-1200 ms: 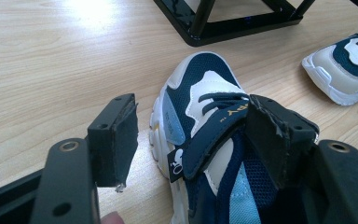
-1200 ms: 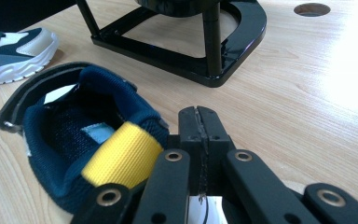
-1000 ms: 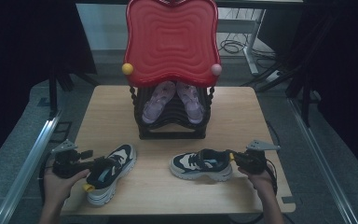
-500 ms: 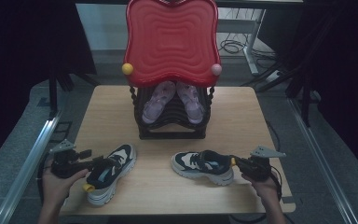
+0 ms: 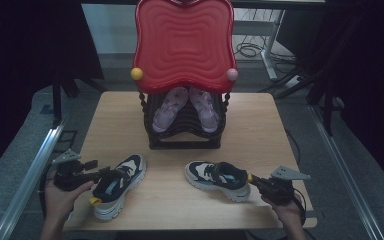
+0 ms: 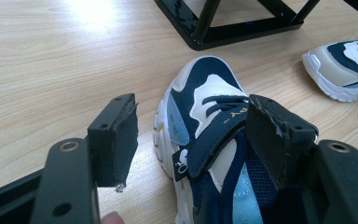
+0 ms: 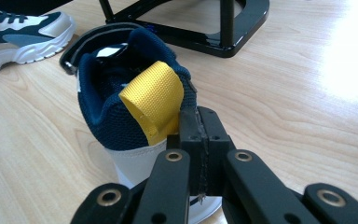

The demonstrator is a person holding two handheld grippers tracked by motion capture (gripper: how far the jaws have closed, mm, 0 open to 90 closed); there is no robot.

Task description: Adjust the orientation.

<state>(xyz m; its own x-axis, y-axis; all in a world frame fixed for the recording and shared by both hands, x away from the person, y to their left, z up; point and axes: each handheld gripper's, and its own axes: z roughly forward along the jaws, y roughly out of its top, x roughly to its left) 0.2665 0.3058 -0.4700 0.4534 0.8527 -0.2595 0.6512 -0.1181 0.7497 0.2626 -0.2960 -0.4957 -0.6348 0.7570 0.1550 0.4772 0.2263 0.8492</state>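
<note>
two navy-and-white sneakers lie on the wooden table [image 5: 260, 125] in front of a black shoe rack [image 5: 185, 132], which already carries a pair of lilac shoes [image 5: 186, 106] under a red tray-like top [image 5: 184, 45]. the left sneaker [image 5: 116, 184] sits near the table's front left edge, toe angled toward the rack; the right sneaker [image 5: 219, 179] lies near the front middle, heel toward the person's right hand. the right gripper [image 7: 199, 128] has its jaws pressed together at that heel, right beside the yellow pull tab [image 7: 154, 100] — whether a bit of the tab's edge is pinched between the pads i cannot tell for sure. the left gripper [image 6: 191, 135] stands with jaws apart, straddling the left sneaker's strap and tongue, pads not pressing. the step in hand looks like taking hold of the pair — one shoe per hand. next, the left jaws likely need to close on the upper; the right grip should be checked for a firm bite before either shoe is lifted toward the rack.
</note>
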